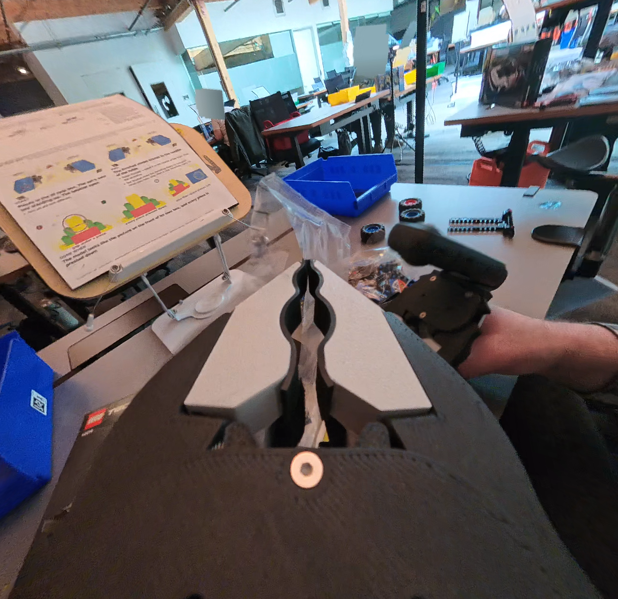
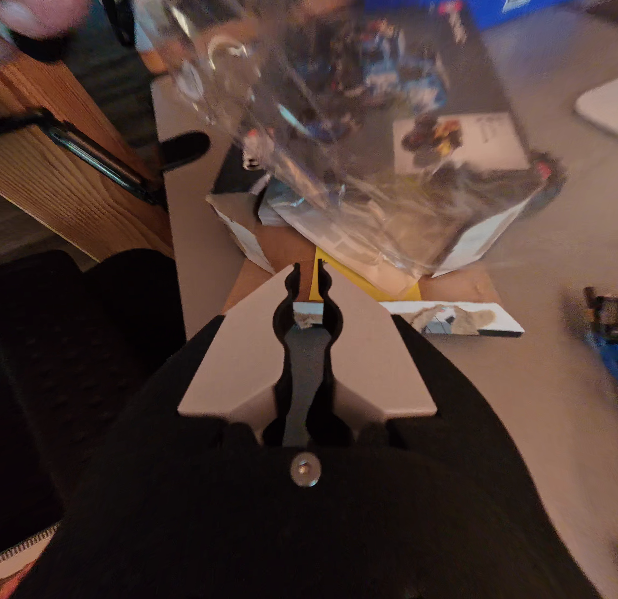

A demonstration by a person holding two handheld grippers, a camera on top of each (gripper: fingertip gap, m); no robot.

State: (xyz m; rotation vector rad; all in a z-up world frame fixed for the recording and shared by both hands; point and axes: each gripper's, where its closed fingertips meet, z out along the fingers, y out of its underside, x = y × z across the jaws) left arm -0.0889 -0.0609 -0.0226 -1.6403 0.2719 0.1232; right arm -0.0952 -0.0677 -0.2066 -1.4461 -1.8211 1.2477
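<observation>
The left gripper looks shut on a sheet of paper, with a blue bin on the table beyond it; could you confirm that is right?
Not quite: the left gripper is shut on a clear plastic bag, not a sheet of paper. The left wrist view shows the transparent film pinched between its fingers and rising above the tips. The blue bin does stand on the table beyond it.

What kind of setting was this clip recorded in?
Probably an open-plan office or lab workspace: rows of long desks with office chairs, exposed ceiling beams, and a worktable with toy wheels.
</observation>
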